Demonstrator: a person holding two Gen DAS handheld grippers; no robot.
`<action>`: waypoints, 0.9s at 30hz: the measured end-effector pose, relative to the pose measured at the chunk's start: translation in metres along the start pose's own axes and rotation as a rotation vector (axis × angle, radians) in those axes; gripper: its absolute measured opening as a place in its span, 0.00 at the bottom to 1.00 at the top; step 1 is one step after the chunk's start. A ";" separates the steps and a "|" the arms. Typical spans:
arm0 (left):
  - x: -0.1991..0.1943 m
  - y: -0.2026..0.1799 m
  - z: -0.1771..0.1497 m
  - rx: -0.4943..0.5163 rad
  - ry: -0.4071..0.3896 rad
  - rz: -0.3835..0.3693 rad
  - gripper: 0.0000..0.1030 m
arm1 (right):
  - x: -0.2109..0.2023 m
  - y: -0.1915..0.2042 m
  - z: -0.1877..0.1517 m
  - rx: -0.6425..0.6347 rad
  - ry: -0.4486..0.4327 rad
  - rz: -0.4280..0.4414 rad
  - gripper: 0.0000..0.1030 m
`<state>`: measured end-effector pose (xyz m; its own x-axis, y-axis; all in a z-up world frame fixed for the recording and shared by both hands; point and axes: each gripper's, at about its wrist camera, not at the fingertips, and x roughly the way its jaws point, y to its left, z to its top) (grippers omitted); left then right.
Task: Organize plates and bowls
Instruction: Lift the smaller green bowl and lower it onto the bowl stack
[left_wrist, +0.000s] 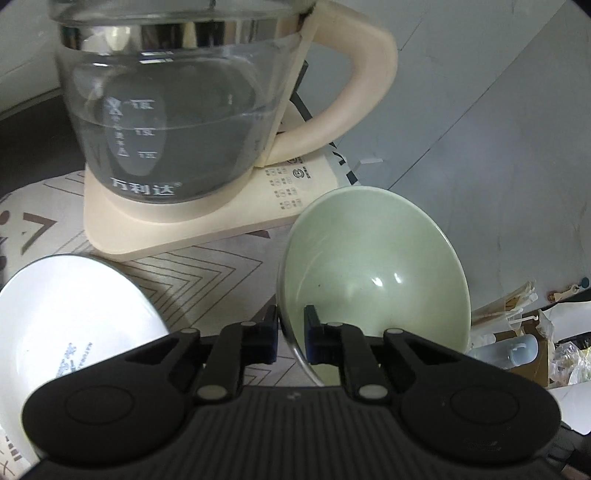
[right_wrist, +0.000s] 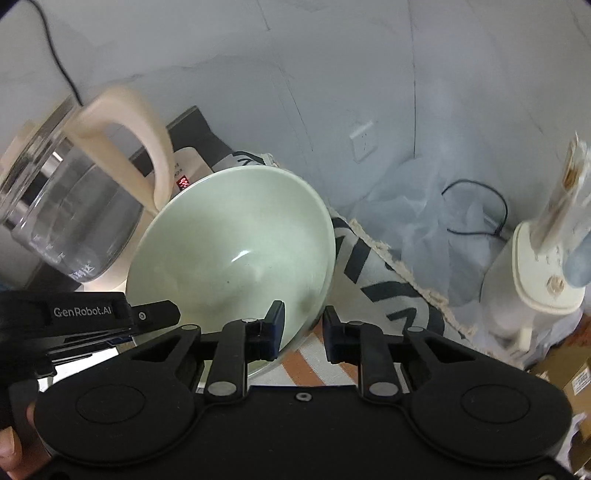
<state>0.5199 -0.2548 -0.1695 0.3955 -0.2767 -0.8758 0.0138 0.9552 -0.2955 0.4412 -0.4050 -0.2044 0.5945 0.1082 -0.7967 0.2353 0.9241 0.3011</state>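
A pale green bowl (left_wrist: 373, 273) is tilted on its side, and my left gripper (left_wrist: 290, 338) is shut on its rim, one finger inside and one outside. The same bowl shows in the right wrist view (right_wrist: 232, 243). My right gripper (right_wrist: 301, 334) straddles the bowl's near rim with its jaws apart, a visible gap beside the right finger. The left gripper's body (right_wrist: 88, 314) shows at the left in the right wrist view. A white plate (left_wrist: 70, 325) with blue print lies on the patterned cloth at lower left.
A glass kettle (left_wrist: 166, 122) with a cream handle stands on its cream base (left_wrist: 177, 229) just behind the bowl. A grey wall (right_wrist: 332, 74) is behind. A white appliance (right_wrist: 546, 273), cables and cardboard boxes (right_wrist: 576, 384) crowd the right side.
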 end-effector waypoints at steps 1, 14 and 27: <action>-0.003 0.001 -0.001 -0.003 -0.003 -0.005 0.11 | -0.002 0.000 -0.001 0.002 0.000 0.009 0.21; -0.058 0.002 -0.015 -0.024 -0.065 -0.009 0.11 | -0.039 0.010 -0.005 -0.011 -0.061 0.040 0.21; -0.109 0.001 -0.039 -0.036 -0.132 -0.004 0.12 | -0.085 0.015 -0.016 -0.003 -0.115 0.098 0.21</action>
<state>0.4410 -0.2278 -0.0890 0.5127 -0.2616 -0.8177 -0.0164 0.9493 -0.3140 0.3824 -0.3949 -0.1406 0.6987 0.1553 -0.6983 0.1699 0.9122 0.3729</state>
